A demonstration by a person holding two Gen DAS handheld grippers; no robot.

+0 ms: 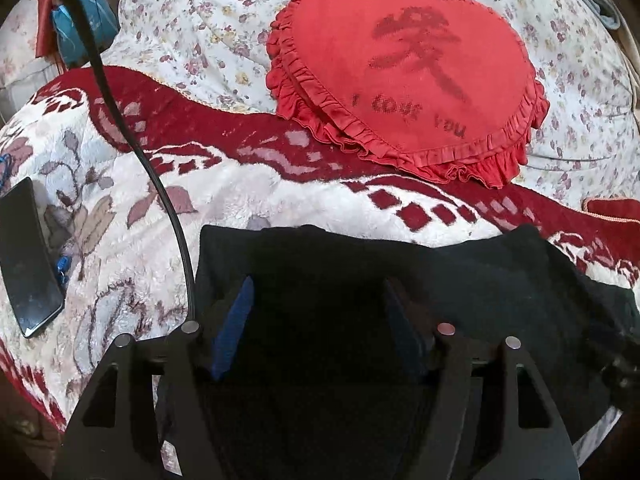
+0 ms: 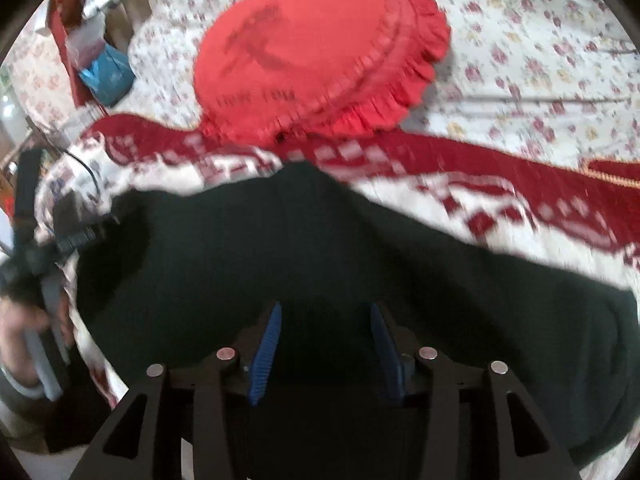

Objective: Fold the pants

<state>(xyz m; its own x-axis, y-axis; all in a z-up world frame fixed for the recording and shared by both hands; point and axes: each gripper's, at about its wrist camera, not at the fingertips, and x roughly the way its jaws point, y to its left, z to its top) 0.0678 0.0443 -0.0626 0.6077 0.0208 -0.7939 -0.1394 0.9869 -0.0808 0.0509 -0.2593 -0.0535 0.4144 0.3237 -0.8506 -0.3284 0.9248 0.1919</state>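
A floral bedsheet [image 1: 192, 28] covers the bed, and over its near part lies a red and white fleece blanket [image 1: 132, 184]. The black pants [image 1: 460, 280] are spread flat on that blanket, directly under both grippers. A red heart-shaped pillow [image 1: 404, 80] with a frilled edge sits beyond the pants, partly on the blanket and partly on the sheet. A black phone [image 1: 28, 256] lies on the blanket to the left of the pants, with a black cable [image 1: 120, 120] curving across nearby. The left gripper [image 1: 320, 292] hangs over the dark cloth with its blue-padded fingers spread apart, holding nothing. The right gripper [image 2: 325, 312] is likewise spread over the pants, empty; its view is blurred.
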